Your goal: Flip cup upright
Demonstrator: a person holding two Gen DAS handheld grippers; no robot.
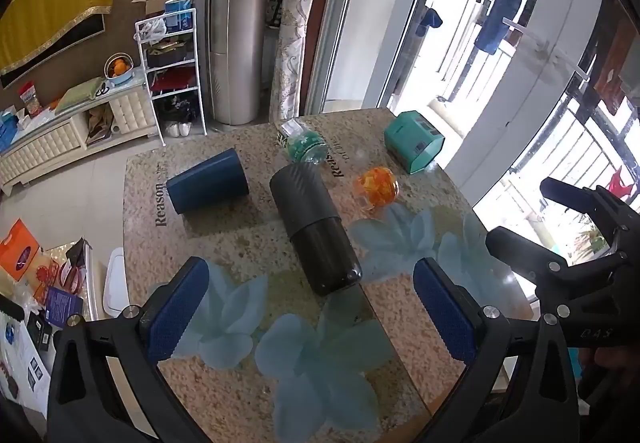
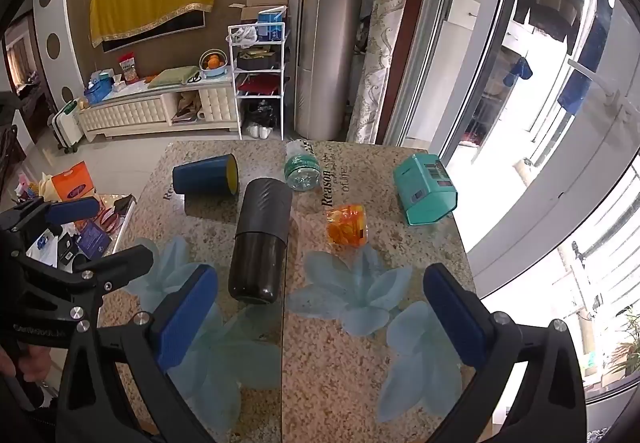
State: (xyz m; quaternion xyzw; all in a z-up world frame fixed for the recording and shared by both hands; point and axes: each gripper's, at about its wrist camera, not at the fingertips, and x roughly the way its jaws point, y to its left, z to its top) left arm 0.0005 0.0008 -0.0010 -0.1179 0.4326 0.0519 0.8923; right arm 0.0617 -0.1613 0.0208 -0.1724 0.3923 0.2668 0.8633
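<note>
Both open grippers (image 1: 312, 313) (image 2: 320, 317) hover short of sideways blue cup (image 1: 208, 185).

1. In my right wrist view the cup (image 2: 206, 177) lies on its side on the tabletop (image 2: 340, 355), upper left of centre.
2. Just right of it the flask (image 2: 262, 239) lies lengthwise at centre.
3. A bottle (image 2: 302, 167) lies above the flask.
4. A jar (image 2: 346, 224) sits right of centre.
5. A box (image 2: 425, 189) lies further right.
</note>
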